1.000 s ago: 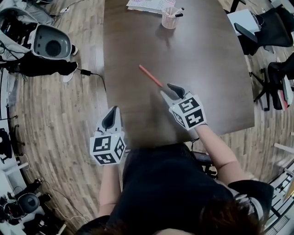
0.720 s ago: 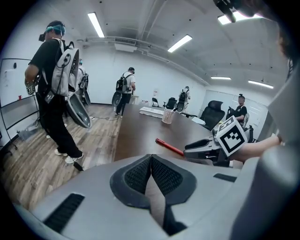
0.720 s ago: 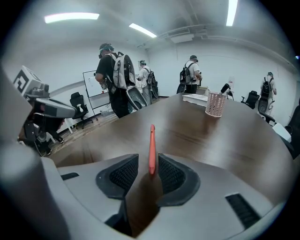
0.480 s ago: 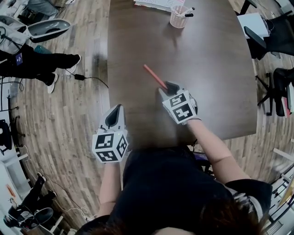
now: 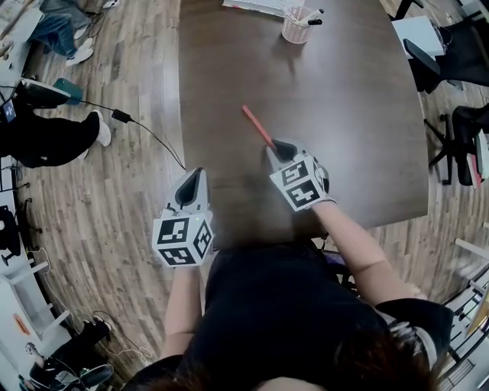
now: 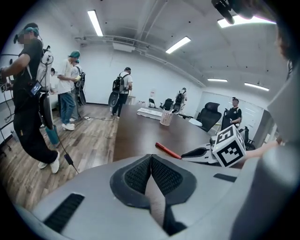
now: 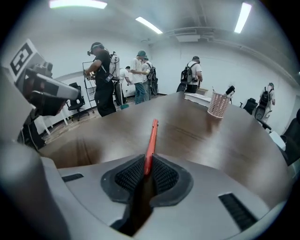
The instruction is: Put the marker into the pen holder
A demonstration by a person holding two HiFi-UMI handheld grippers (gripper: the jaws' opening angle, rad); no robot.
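A red marker [image 5: 257, 126] lies slantwise on the dark wooden table [image 5: 359, 114], and its near end sits between the fingers of my right gripper [image 5: 276, 145]. In the right gripper view the jaws are closing, with both ribbed pads against the marker [image 7: 151, 140], which points away across the table. The pink mesh pen holder [image 5: 296, 27] stands at the table's far end with dark pens in it, and it shows again as the pen holder [image 7: 218, 104] far ahead. My left gripper [image 5: 195, 177] hangs off the table's near left edge, shut and empty.
White papers [image 5: 256, 6] lie beside the pen holder. Office chairs [image 5: 458, 46] stand to the right of the table. A black cable [image 5: 145, 134] runs over the wooden floor on the left. Several people [image 7: 105, 79] stand beyond the table's far end.
My right gripper has moved forward over the marker's near end and its jaws have closed in on it. The left gripper has stayed in place.
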